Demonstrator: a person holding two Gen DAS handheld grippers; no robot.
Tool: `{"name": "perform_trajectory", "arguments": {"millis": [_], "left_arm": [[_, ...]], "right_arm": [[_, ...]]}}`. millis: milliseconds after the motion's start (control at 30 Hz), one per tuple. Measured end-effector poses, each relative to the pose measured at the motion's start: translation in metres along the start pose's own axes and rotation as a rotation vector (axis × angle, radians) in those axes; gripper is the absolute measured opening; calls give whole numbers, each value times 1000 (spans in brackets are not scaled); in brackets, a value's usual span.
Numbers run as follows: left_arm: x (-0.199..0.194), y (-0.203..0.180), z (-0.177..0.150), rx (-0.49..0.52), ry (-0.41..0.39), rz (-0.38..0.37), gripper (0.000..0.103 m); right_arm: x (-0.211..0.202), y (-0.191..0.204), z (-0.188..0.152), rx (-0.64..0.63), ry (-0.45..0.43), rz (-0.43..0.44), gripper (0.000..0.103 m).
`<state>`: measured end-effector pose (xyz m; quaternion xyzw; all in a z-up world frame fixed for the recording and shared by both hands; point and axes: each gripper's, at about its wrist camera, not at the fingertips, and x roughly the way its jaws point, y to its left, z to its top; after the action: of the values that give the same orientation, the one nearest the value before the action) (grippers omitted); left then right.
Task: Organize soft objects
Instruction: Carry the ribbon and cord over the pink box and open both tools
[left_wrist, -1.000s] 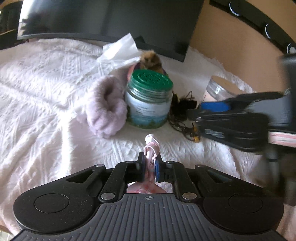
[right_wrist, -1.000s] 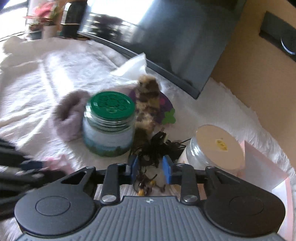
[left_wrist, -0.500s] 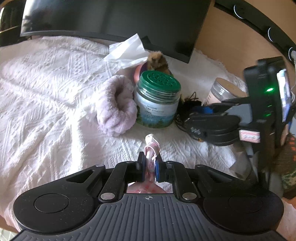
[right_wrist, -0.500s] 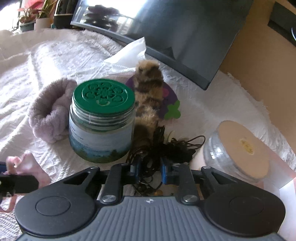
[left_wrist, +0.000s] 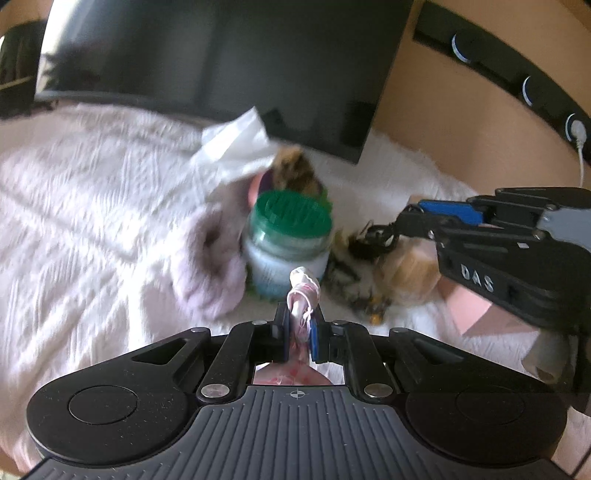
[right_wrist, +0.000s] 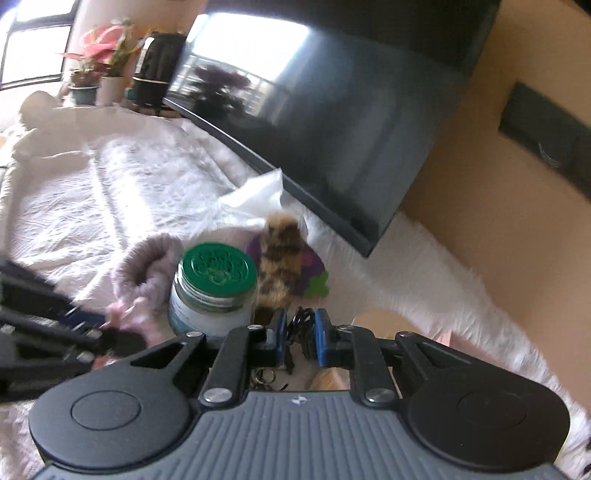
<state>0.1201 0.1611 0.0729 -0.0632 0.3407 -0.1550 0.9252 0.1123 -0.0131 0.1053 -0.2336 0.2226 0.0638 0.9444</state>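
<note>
Both tongs are seen loaded: left tongs (left_wrist: 298, 332) clamped on a pink cloth item (left_wrist: 303, 291), right tongs (right_wrist: 298, 332) closing on a black tangle of cords (right_wrist: 301, 325).

Each soft piece is held clear of the bed (left_wrist: 92, 221), presumably so that it can be sorted away from the clutter. A green-lidded jar (right_wrist: 214, 291) is stood near the bed's far edge, its contents not discernible; a lilac fuzzy band (right_wrist: 147, 266) is pressed against its left side and a brown mottled furry piece (right_wrist: 280, 254) lies just behind it. A second jar is largely hidden behind the right tongs.
</note>
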Motion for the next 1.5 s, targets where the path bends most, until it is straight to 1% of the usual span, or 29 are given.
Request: {"name": "perform_trajectory", "arguments": {"millis": [200, 300, 367, 467, 600, 733, 900, 1033, 1133, 1233, 1333, 1500], "left_arm": [[-2, -10, 38, 20, -55, -17, 13], [6, -14, 61, 15, -59, -26, 13], [13, -17, 74, 32, -60, -17, 13], [26, -23, 96, 59, -56, 0, 13], [37, -34, 119, 71, -49, -5, 13], [43, -53, 130, 91, -51, -34, 13], [57, -97, 136, 131, -34, -110, 13], [67, -140, 137, 174, -29, -183, 13], [75, -174, 133, 220, -7, -243, 13], [84, -198, 125, 262, 23, -278, 13], [96, -216, 118, 291, 61, -296, 13], [111, -227, 112, 298, 128, -311, 14]], "right_arm": [[-21, -11, 15, -31, -77, -10, 16], [-22, -20, 25, -34, -99, -15, 16], [-22, -26, 32, -38, -112, -20, 16], [-20, -41, 43, -25, -119, -26, 15], [-19, -67, 55, 12, -117, -44, 15], [-28, -95, 56, 55, -105, -83, 15], [-43, -136, 40, 141, -57, -149, 15], [-57, -171, 24, 206, -28, -234, 15], [-63, -198, 8, 268, 14, -279, 15], [-63, -217, -13, 317, 52, -296, 16], [-57, -229, -34, 368, 96, -288, 16], [-47, -240, -61, 447, 138, -263, 17]]}}
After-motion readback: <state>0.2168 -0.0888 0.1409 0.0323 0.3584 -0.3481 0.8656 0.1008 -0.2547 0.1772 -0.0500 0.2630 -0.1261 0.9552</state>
